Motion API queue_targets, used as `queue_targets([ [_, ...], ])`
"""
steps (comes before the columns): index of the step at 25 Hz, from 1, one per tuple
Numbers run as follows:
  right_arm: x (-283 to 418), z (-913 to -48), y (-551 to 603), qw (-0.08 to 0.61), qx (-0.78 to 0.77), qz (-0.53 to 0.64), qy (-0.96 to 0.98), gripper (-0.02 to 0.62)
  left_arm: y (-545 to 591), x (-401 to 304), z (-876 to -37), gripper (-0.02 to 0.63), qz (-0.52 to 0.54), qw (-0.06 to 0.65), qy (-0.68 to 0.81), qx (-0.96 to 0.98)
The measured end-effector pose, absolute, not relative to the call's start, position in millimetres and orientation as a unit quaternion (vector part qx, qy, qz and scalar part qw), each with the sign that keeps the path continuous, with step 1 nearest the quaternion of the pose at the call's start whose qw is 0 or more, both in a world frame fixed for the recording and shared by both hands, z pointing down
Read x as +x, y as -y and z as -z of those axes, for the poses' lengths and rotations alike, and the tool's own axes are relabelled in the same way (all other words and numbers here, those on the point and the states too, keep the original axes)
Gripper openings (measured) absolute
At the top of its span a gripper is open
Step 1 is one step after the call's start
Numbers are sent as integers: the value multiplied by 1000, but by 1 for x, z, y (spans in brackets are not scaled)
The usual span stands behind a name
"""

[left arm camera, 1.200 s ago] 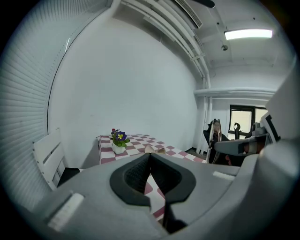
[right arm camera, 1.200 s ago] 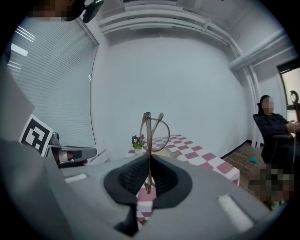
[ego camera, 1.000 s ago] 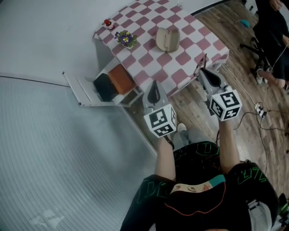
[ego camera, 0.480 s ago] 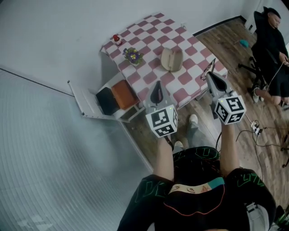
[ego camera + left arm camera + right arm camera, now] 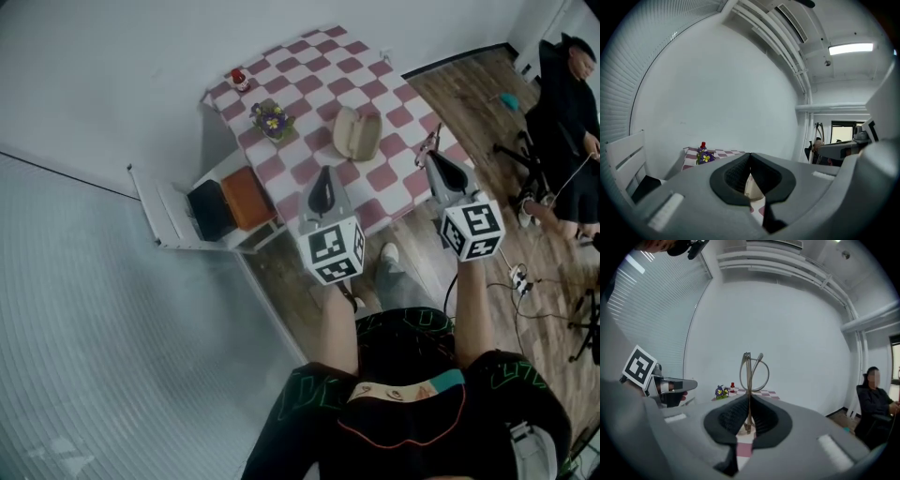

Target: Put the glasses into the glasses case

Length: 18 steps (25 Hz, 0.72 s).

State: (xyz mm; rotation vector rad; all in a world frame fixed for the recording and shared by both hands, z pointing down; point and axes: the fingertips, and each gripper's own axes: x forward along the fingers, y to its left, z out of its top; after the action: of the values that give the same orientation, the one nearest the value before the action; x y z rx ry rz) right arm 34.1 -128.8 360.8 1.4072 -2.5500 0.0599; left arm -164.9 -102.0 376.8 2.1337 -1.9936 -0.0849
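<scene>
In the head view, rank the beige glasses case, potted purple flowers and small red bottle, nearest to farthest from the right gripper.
1. Beige glasses case, mid-table, left of the right gripper.
2. Potted purple flowers, further left.
3. Small red bottle, far left corner.

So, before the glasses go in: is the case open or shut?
Open: the glasses case lies with both halves spread apart on the checked table.

Left arm (image 5: 339, 328) and right arm (image 5: 472, 305) both stuck out front, side by side. Left gripper (image 5: 323, 178) has its jaws pressed together on nothing. Right gripper (image 5: 434, 157) is pinching the glasses (image 5: 748, 376), which stand upright.
</scene>
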Motion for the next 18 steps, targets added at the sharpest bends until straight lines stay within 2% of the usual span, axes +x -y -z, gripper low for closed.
queue_targets([
  [18, 55, -411, 227, 119, 436, -94, 887, 17, 197, -121, -442, 9, -10, 172, 682, 711],
])
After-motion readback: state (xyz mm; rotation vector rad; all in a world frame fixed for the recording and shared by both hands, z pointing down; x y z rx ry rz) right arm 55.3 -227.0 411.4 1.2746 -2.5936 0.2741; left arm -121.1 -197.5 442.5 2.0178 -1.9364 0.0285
